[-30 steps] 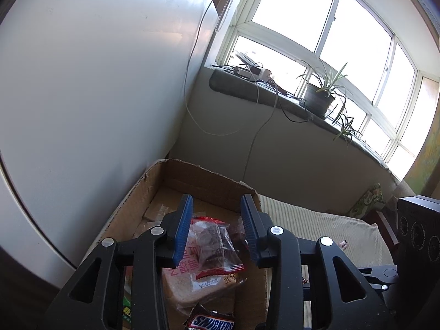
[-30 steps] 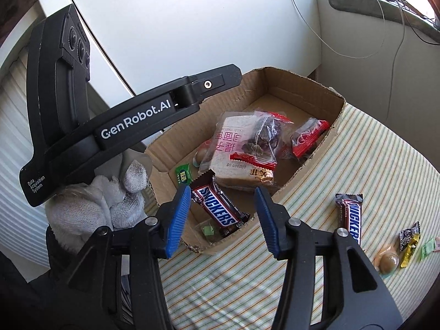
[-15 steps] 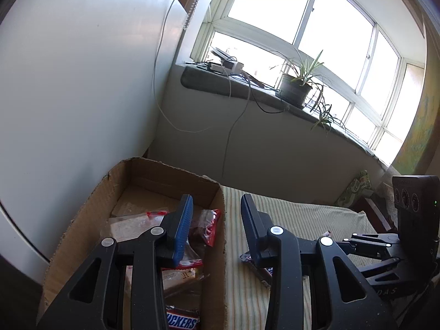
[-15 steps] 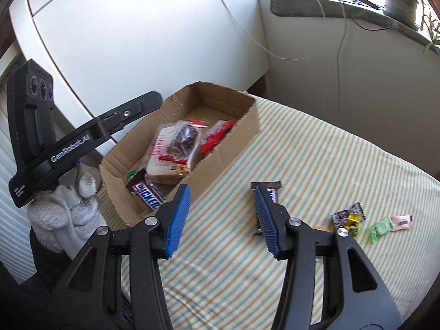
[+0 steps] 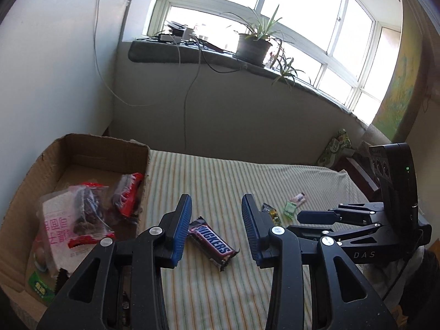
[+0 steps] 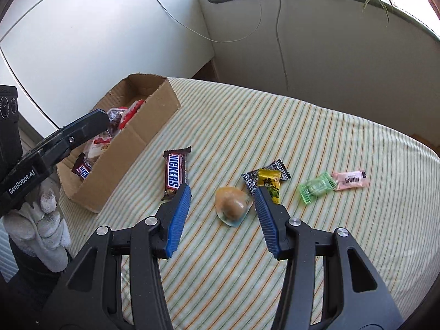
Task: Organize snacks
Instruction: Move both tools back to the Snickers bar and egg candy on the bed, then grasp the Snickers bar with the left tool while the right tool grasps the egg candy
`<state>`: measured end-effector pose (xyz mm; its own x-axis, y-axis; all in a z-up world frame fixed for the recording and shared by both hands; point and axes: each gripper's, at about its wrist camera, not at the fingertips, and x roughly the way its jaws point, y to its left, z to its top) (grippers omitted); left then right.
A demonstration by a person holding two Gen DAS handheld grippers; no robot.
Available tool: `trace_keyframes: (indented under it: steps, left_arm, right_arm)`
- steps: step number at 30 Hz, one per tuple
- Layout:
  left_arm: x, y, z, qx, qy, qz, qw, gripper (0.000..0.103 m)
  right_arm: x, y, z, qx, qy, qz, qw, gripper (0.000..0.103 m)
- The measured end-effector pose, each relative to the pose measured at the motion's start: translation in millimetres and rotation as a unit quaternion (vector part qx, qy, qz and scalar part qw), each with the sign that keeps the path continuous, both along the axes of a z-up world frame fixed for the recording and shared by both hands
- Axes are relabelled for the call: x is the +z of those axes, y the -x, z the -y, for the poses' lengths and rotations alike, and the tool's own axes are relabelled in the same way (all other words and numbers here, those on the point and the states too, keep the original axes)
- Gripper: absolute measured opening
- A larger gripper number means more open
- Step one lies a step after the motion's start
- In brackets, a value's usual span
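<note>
Your empty left gripper (image 5: 216, 211) is opening above the brown Snickers bar (image 5: 213, 243) lying on the striped cloth (image 6: 330, 126) beside the cardboard box (image 6: 143, 134), while your right gripper (image 6: 222, 199) hangs apart over the round clear-wrapped brown pastry (image 6: 232, 205).

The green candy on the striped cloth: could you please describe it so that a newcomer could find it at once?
Start at the cardboard box on the striped cloth and follow the loose snacks away from it. Past the Snickers bar, the round brown snack and the yellow packet lies the green candy. It is the only green wrapper there, touching the pink packet.
</note>
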<state>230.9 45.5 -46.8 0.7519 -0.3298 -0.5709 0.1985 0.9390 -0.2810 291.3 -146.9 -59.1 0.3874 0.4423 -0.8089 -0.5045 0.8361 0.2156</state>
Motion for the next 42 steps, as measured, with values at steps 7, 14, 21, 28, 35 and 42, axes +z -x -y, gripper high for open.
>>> trace_keyframes:
  steps: [7,14,21,28,35,42]
  left_arm:
    - [-21.2,-8.2,26.7,-0.016,-0.021,-0.038,0.9989,0.043]
    - [-40.5,-14.3,36.7,-0.015,-0.045,-0.069,0.9965,0.050]
    - [-55.2,-26.5,36.7,-0.005,-0.059,-0.093,0.9939,0.051]
    - [-66.7,-36.9,39.2,-0.001,-0.076,-0.111,0.9909,0.052]
    - [-75.5,-41.6,44.3,-0.004,-0.086,-0.119,0.9892,0.047]
    - [-73.6,-38.3,52.4,-0.014,-0.098,-0.107,0.9893,0.027]
  right_arm:
    - [-16.2,5.7,-4.0,0.025,0.022,0.005,0.999,0.040]
    - [-32.0,9.1,-16.0,0.056,0.059,0.016,0.997,0.029]
    - [-46.2,1.4,-22.8,0.060,0.087,0.029,0.994,0.029]
    - [-53.2,-3.4,-24.3,0.064,0.089,0.030,0.994,0.029]
    - [-52.1,0.2,-27.8,0.070,0.101,0.043,0.992,0.028]
    - [-50.2,3.5,-24.6,0.068,0.098,0.044,0.992,0.027]
